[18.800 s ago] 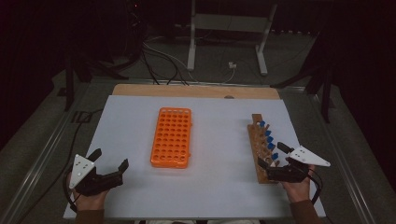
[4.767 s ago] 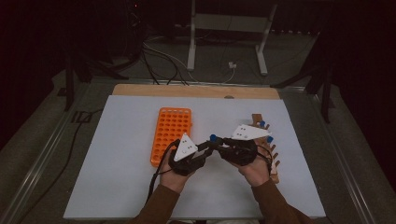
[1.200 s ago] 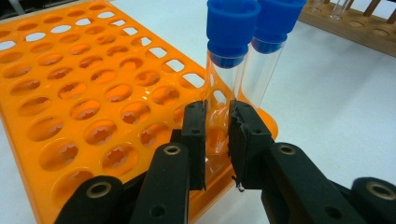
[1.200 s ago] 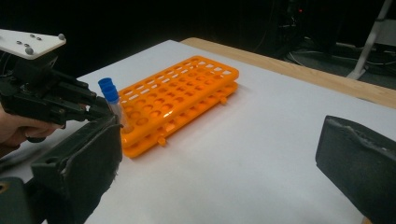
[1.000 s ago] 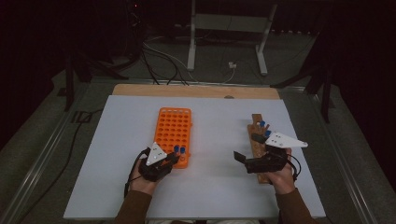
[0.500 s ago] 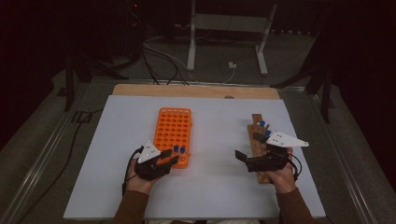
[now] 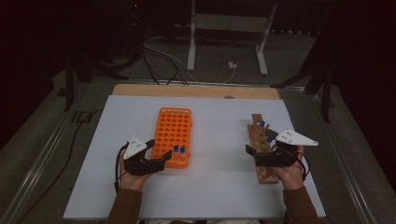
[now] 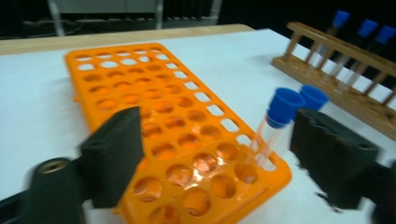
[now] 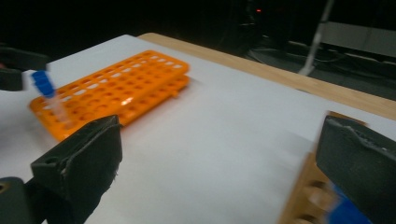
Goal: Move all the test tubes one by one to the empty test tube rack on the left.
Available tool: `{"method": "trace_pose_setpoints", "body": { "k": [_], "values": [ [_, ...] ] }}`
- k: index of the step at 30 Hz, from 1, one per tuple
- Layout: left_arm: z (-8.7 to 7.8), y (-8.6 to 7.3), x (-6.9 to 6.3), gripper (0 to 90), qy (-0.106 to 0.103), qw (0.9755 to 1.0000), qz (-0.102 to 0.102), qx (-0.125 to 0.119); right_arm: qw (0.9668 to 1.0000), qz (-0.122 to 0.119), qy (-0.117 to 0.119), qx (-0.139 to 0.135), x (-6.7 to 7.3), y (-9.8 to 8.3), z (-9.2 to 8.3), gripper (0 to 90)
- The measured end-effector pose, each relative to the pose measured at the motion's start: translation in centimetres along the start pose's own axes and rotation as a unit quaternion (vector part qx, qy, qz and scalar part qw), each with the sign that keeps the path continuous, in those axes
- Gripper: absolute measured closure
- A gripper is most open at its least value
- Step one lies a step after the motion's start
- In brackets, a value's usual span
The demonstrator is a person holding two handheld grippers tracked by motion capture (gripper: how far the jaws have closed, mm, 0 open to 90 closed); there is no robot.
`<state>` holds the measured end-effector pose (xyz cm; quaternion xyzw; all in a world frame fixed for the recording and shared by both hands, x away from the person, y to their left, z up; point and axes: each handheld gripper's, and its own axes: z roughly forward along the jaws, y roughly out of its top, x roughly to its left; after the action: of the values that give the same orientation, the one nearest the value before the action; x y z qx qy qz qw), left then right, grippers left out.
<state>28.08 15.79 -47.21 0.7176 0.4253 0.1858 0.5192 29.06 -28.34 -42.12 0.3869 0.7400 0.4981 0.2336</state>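
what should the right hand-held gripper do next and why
Probably close on one of the blue-capped tubes in the wooden rack. The right hand-held gripper is open beside that rack with nothing between its jaws. The left hand-held gripper has just been opening and is empty, and two capped tubes stand in the orange rack. So another tube seems due to go across.

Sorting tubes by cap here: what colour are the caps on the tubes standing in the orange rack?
Blue caps, clearest in the left gripper view.

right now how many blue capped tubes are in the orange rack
2: both stand side by side in the orange rack, at its near right corner, one tube left of the other.
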Motion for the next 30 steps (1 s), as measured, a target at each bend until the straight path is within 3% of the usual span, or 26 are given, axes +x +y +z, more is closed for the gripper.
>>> {"method": "trace_pose_setpoints", "body": {
  "k": [6, 9, 13, 16, 20, 30],
  "values": [
    [-0.7, 0.4, 0.3, 2.4, 0.024, 0.9996, -0.005, -0.01, 0.9994, 0.02, -0.027, 0.002, -2.1, -0.6, -0.8, 1.4],
    [-1.0, 0.5, 0.4, 1.9, 0.031, 0.9994, -0.004, -0.015, 0.999, 0.022, -0.037, 0.009, -2.9, -1.0, -1.0, 3.0],
    [-1.1, 0.5, 0.5, 1.8, 0.034, 0.9993, -0.005, -0.017, 0.9986, 0.03, -0.029, 0.031, -3.9, -1.9, -0.9, 8.0],
    [-1.1, 0.5, 0.5, 1.8, 0.034, 0.9993, -0.006, -0.015, 0.9981, 0.034, -0.02, 0.047, -4.3, -2.5, -0.5, 20.6],
    [-1.1, 0.4, 0.6, 1.8, 0.033, 0.9993, -0.007, -0.015, 0.9976, 0.021, -0.016, 0.064, -4.3, -3.2, -0.2, 45.4],
    [-0.8, 0.2, 0.6, 1.8, 0.035, 0.9993, -0.01, -0.01, 0.9971, 0.025, -0.028, 0.067, -4.8, -3.9, 0.2, 72.1]
  ]
}}
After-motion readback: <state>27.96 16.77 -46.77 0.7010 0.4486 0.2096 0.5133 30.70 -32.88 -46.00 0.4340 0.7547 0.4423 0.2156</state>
